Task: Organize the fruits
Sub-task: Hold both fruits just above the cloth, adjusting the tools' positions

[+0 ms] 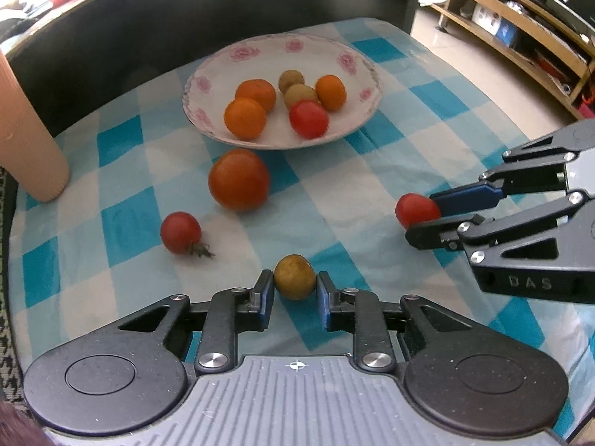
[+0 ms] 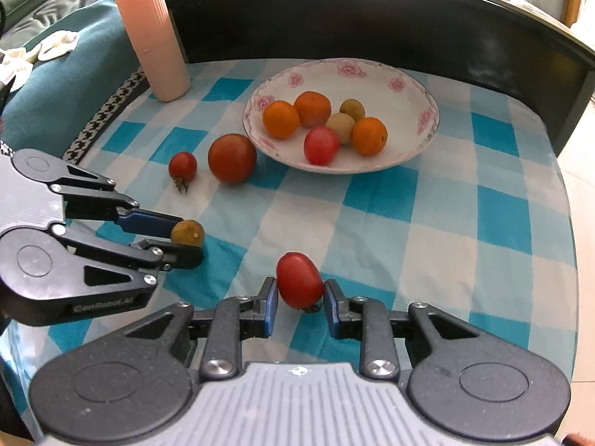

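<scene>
My left gripper (image 1: 295,285) clamps the brown fruit (image 1: 294,277) at 6 o'clock | my right gripper (image 2: 300,294) clamps the red tomato (image 2: 299,280) | plate (image 1: 223,63) at 12 o'clock

Six fruits (image 1: 256,107) fill the plate (image 1: 238,55) (five remain on cloth).

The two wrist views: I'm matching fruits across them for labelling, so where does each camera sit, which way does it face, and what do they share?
Left wrist: sits behind the left gripper, facing the floral plate; its fingers flank a yellow-brown longan; the right gripper enters from the right.
Right wrist: sits behind the right gripper, facing the same plate from further right; its fingers flank a red cherry tomato; the left gripper enters from the left.
Shared: plate, checked cloth, pink ribbed cup, large tomato, stemmed cherry tomato.
</scene>
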A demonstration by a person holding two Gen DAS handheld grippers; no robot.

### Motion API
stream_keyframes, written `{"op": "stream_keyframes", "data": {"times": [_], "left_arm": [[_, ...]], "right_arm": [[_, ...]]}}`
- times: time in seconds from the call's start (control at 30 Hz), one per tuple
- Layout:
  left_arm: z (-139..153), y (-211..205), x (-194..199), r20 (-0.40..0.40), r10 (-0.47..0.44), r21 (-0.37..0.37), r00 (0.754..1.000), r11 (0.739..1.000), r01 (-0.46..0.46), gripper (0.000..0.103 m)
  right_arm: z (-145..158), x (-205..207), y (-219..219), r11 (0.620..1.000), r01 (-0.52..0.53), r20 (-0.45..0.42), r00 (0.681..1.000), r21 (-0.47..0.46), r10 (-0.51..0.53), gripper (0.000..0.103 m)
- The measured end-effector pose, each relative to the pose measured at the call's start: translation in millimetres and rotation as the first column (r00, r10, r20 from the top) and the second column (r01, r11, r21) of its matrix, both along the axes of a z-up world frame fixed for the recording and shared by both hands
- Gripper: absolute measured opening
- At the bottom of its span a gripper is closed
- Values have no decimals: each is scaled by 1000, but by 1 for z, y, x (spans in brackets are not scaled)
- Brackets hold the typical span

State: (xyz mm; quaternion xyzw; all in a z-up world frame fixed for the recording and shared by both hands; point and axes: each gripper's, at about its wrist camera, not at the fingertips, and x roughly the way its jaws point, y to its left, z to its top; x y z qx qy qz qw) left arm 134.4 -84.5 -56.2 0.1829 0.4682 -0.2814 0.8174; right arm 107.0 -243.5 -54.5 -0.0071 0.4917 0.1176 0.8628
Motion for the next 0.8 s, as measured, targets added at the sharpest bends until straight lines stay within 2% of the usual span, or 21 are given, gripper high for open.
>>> {"op": "stream_keyframes", "data": {"times": [0.27,0.5,0.6,0.67,0.7,0.8], "left_arm": [[-4,1,-4,3,-23,20,1000,1000,22,36],[-7,1,-2,-1,-33,23,999,999,33,42],[-7,3,1,-16,-23,10,1000,1000,23,45],[-7,1,0,-15,-27,13,1000,1000,27,59],[-8,1,0,-9,-28,19,1000,999,28,62],[-9,2,1,-12,-26,20,1000,999,27,64]], "right_arm": [[-5,-20,4,999,33,-20,999,-22,-34,43],[-6,-15,7,999,27,-16,999,-33,-28,43],[-9,-16,4,999,30,-33,999,-19,-31,48],[-8,-18,3,999,24,-28,999,-21,-25,49],[-8,-19,4,999,23,-28,999,-29,-24,50],[-8,-21,2,999,29,-20,999,-39,-30,54]]}}
